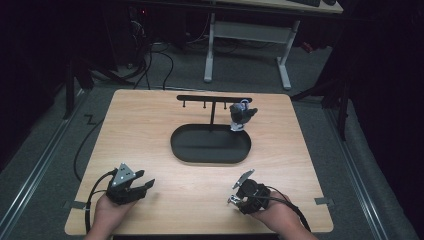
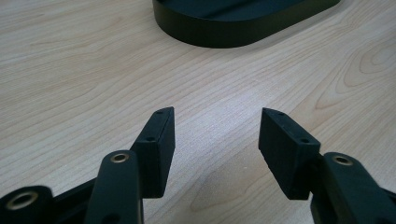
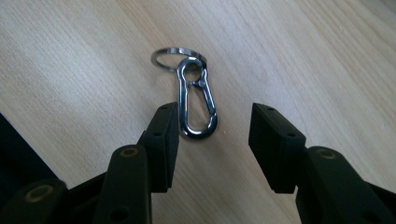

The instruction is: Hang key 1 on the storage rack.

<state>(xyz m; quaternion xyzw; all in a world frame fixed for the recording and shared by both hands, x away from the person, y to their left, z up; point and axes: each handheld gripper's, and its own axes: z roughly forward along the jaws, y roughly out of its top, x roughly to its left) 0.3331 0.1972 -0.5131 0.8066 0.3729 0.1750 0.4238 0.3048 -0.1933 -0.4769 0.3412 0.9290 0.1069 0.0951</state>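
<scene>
A black oval tray (image 1: 210, 145) with a hook stand (image 1: 214, 99) is seen mid-worktop (image 1: 150, 125). Both grippers, left gripper (image 1: 145, 186) and right gripper (image 3: 212, 126), are held released and empty. The carabiner (image 3: 196, 100) with key ring (image 3: 173, 56) lies flat on the worktop, its lower end just inside the right jaws; it may be skidded away if clipped off-centre.

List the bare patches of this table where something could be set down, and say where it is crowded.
Free: the wide left strip of the table beside the black tray, and the band between tray and grippers. Crowded: the far middle, where the hook stand and a hanging grey toy sit, and around the carabiner before the right gripper.
</scene>
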